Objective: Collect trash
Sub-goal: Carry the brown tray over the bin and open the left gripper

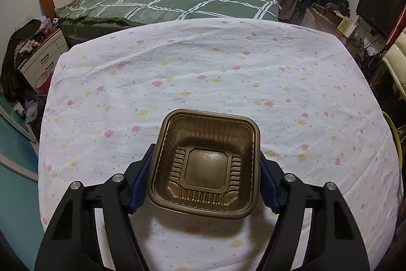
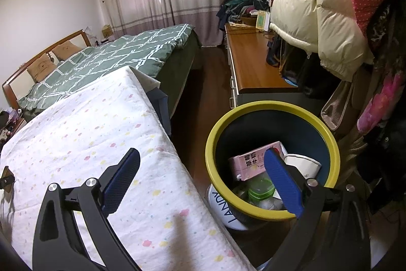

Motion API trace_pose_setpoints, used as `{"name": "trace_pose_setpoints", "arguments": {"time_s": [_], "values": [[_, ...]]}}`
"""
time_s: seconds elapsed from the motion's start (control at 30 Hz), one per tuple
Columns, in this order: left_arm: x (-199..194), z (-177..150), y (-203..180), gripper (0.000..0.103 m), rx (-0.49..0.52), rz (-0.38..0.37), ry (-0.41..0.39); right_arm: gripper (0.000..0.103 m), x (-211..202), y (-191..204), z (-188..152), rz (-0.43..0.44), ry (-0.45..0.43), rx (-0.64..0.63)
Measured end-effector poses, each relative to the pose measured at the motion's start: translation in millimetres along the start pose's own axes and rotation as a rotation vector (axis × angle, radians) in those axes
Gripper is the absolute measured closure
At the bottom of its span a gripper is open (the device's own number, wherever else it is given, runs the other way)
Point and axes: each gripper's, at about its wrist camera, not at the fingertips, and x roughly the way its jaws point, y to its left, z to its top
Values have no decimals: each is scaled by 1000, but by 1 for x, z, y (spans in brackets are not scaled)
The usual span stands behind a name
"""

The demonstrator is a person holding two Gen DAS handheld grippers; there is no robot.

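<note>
Left wrist view: the left gripper (image 1: pixel 206 170) clamps its blue pads on both sides of a brown, square, ribbed plastic tray (image 1: pixel 206 164), open side up, with no long axis, above the flower-dotted white tablecloth (image 1: pixel 203 73)

Right wrist view: the right gripper (image 2: pixel 203 178) gapes wide, holding nothing, between the tablecloth and the yellow-rimmed dark bin (image 2: pixel 330 141)

The white thing (image 2: pixel 223 207) just under the bin's (image 2: pixel 210 144) near rim bears dark letters reading "LANDY", seen upside down. A pink carton (image 2: pixel 253 161) inside the bin carries dark printed characters, too small and tilted to read. No other text is legible in either view.
</note>
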Motion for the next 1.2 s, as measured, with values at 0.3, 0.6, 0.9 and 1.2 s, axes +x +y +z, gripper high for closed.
{"name": "trace_pose_setpoints", "arguments": {"time_s": [0.3, 0.6, 0.9, 1.2], "values": [[-42, -6, -52, 33, 99, -40, -68, 10, -1, -4, -1, 10, -10, 20], [-75, -11, -168, 33, 276, -194, -102, 10, -21, -32, -6, 39, -43, 22], [-78, -11, -317, 33, 463, -354, -85, 10, -45, -122, 17, -47, -80, 61], [-47, -18, -471, 33, 622, -444, -20, 10, -87, -207, -1, -122, -97, 141]]}}
